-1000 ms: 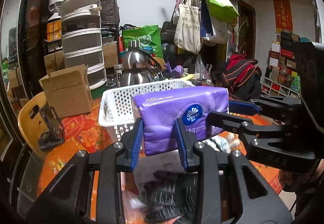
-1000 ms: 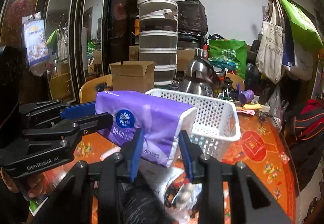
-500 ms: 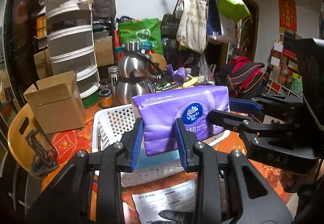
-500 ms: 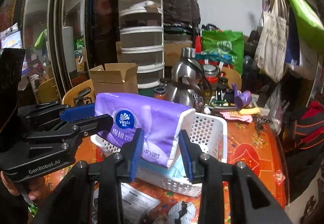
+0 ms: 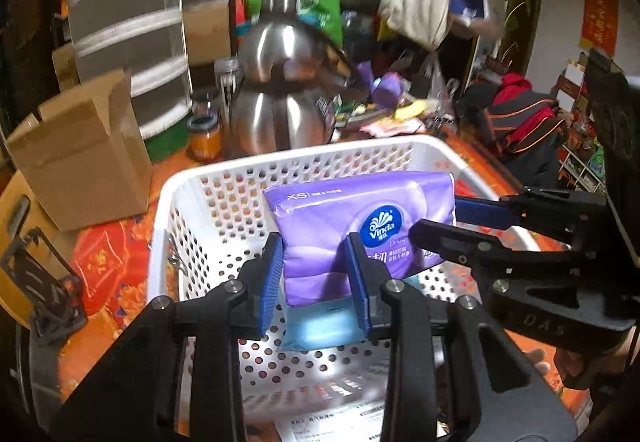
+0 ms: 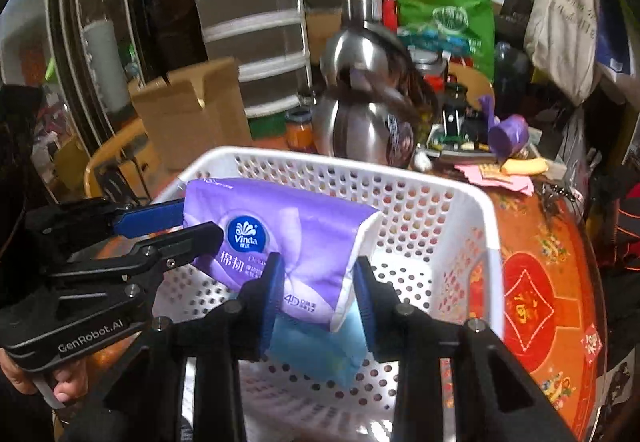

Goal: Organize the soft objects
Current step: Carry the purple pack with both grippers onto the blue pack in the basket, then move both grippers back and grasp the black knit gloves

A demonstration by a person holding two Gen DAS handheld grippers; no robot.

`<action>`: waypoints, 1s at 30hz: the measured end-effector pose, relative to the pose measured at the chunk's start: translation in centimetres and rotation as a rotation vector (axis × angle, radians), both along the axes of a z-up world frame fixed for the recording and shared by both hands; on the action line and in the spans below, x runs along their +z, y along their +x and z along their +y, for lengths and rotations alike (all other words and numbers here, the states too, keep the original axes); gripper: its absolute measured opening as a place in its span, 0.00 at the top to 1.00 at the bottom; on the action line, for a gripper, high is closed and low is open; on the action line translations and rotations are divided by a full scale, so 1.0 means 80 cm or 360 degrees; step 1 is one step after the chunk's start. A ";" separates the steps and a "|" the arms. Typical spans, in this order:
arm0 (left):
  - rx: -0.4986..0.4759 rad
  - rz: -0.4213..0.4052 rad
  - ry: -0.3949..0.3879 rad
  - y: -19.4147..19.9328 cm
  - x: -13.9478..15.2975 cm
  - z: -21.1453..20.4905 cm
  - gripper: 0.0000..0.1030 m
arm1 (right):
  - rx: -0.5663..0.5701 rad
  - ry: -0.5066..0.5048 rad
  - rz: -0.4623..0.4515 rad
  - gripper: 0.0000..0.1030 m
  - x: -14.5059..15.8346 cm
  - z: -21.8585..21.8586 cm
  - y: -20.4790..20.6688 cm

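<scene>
White perforated plastic made up the largest thing in play: the basket point(image 5: 176, 202) stood on the red patterned table point(image 6: 532, 306), its walls rigid and its floor open enough to take a bulky load. Held over its interior, not resting on the floor, was the purple tissue pack point(image 5: 352, 218), gripped from two ends. A light blue pack point(image 6: 320, 346) already lay on the basket floor beneath it.

By its look the purple pack was light, soft and full of give, wrapped in glossy film that would likely slip under a weak pinch. Its body dented inward where the pads bit, so it seemed safe to squeeze and in no way fragile. Short ends looked like the best places to hold it, since the pack sagged little when carried from both.

That was how it was held. The left gripper point(image 5: 316, 270) pinched one end between its blue pads, and the right gripper point(image 6: 318, 282) pinched the opposite end, by the white side seam. Each showed in the other's view as a black clamp closed on the far end of the pack.
</scene>
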State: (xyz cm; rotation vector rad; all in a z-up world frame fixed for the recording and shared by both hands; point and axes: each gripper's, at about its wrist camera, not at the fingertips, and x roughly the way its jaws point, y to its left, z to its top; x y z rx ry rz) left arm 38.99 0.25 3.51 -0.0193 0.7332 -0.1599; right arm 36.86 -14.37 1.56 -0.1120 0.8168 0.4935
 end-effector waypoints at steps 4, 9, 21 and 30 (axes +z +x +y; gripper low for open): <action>0.0029 0.0048 -0.0040 0.022 -0.021 0.008 0.72 | -0.0002 0.0001 0.0059 0.67 -0.013 0.003 0.017; 0.0064 0.0159 -0.0187 0.043 -0.038 0.025 0.58 | -0.0047 -0.0089 0.0080 0.67 -0.024 0.010 0.029; 0.0114 -0.0003 -0.0247 -0.002 -0.011 0.041 0.16 | -0.0148 -0.0005 -0.0040 0.34 0.009 -0.030 -0.008; 0.0105 -0.0063 -0.0134 -0.045 0.007 0.019 0.16 | -0.0195 0.0000 -0.0036 0.32 0.013 -0.049 -0.041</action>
